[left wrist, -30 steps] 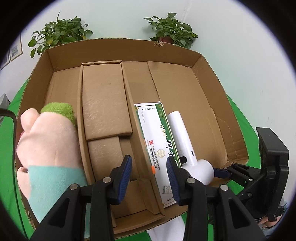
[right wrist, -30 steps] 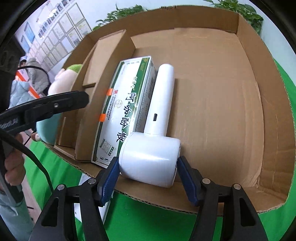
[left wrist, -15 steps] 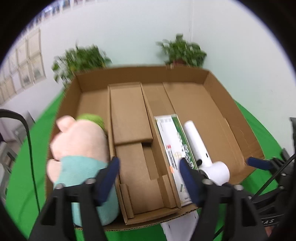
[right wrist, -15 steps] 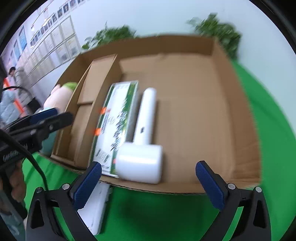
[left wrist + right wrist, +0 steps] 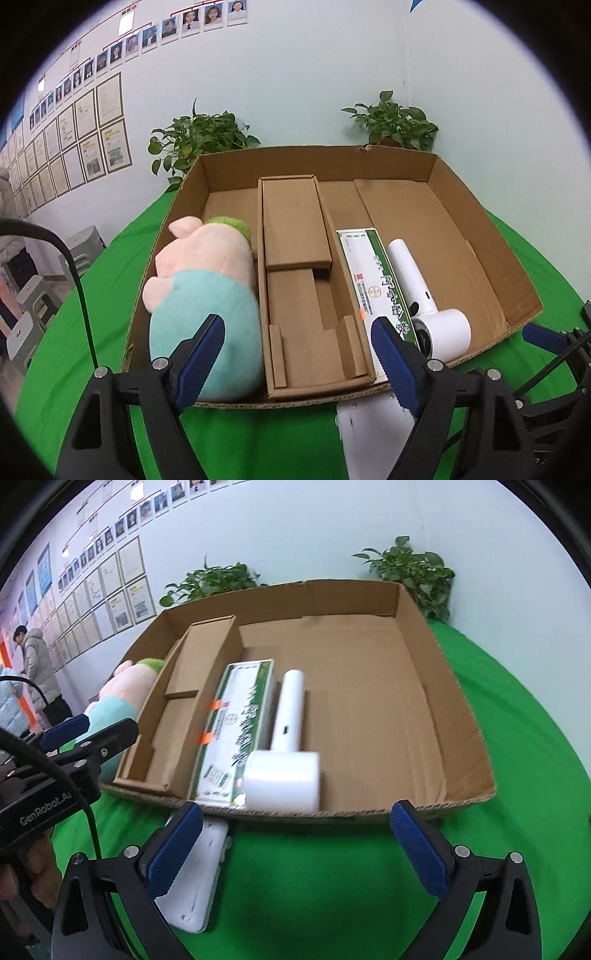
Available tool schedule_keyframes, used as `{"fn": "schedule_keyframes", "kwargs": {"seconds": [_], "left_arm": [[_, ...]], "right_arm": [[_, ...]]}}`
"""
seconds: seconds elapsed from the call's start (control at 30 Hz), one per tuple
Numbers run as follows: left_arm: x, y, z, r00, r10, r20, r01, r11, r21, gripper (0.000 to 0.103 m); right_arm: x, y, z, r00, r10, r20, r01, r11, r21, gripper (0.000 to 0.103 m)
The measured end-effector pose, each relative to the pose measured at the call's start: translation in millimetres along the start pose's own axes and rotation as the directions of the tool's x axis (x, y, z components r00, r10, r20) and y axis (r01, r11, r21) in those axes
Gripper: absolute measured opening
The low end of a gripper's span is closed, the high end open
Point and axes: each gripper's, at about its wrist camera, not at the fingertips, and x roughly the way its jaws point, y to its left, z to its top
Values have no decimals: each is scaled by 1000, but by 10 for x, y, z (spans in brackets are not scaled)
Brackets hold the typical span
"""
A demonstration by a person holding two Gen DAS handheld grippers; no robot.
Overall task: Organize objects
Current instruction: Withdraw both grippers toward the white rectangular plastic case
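The white device point(image 5: 201, 878) is the one thing outside the box point(image 5: 465, 716): it lies flat on the green surface point(image 5: 517, 775), just in front of the box's near wall and partly behind the right claw's point(image 5: 297, 845) left pad. In the box the dryer point(image 5: 286, 753) lies with its head against the near wall, touching the carton point(image 5: 240, 723), which leans on the cardboard insert point(image 5: 299, 280); the plush point(image 5: 207, 295) fills the left compartment.

Both claws are spread wide and hold nothing. The left claw point(image 5: 297, 354) hovers over the near edge of the box, between plush and carton.

Judging from this, the device is likely the next pick, and that is where trouble could start. It is thin and lies flat (little for the pads to get under), so a shallow pinch may skid it along the cloth or tip it out on the lift. It also sits just beside the box wall; a claw coming down there could catch the cardboard lip and drag the whole box, shifting the dryer. The free floor lies to the right of the dryer; dropping the device short would land it on the dryer's head. The two claws are near each other and could collide.
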Motion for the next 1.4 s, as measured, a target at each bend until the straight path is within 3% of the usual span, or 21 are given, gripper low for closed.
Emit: {"fn": "schedule_keyframes", "kwargs": {"seconds": [0.13, 0.33, 0.73, 0.8, 0.87, 0.93, 1.0, 1.07, 1.1, 1.13, 1.17, 1.2, 1.23, 1.3, 1.4], "left_arm": [[-38, 90, -53, 1000, -13, -14, 13, 1000, -15, 82], [-50, 148, -105, 999, 23, -35, -23, 1000, -5, 82], [-133, 188, -191, 1000, 13, -22, -14, 999, -39, 81], [-157, 220, -188, 1000, -12, -22, 11, 999, -35, 81], [-180, 287, -166, 996, -83, -39, 81, 996, -34, 81], [-206, 417, -112, 976, -205, -73, 200, 978, -66, 81], [-274, 547, -47, 960, -267, -83, 259, 961, -91, 81], [-335, 622, 8, 950, -298, -96, 290, 953, -83, 81], [-338, 628, 17, 943, -314, -111, 308, 949, -66, 81], [-326, 605, -4, 938, -326, -120, 321, 945, -59, 81], [-290, 586, -31, 928, -346, -137, 340, 938, -63, 81], [-227, 549, -69, 911, -375, -169, 368, 927, -73, 80], [-141, 499, -128, 891, -403, -208, 395, 915, -81, 79], [-19, 435, -229, 874, -415, -252, 404, 910, -97, 75], [186, 426, -347, 841, -453, -296, 422, 891, -168, 65]], "right_arm": [[1, 88, -42, 999, 27, 20, -27, 1000, -15, 102], [-55, 211, -125, 997, 63, 40, -62, 997, -38, 102], [-55, 218, -170, 998, 56, 34, -55, 997, -54, 102], [-32, 218, -216, 996, 94, 3, -94, 994, -57, 102], [2, 287, -301, 981, 184, -63, -189, 978, -83, 102], [-31, 433, -406, 953, 270, -140, -288, 948, -136, 102], [-121, 557, -479, 910, 370, -188, -400, 902, -164, 102], [-202, 610, -492, 825, 517, -228, -553, 823, -132, 102], [-213, 613, -482, 803, 550, -228, -584, 804, -116, 102], [-191, 607, -468, 800, 558, -222, -588, 802, -106, 102], [-139, 599, -460, 812, 541, -220, -571, 814, -106, 102], [-19, 575, -460, 833, 501, -234, -532, 841, -95, 102], [64, 551, -457, 841, 479, -251, -510, 857, -75, 102], [255, 453, -463, 840, 464, -282, -485, 874, -7, 102], [383, 376, -502, 882, 379, -279, -403, 915, -31, 102]]}}
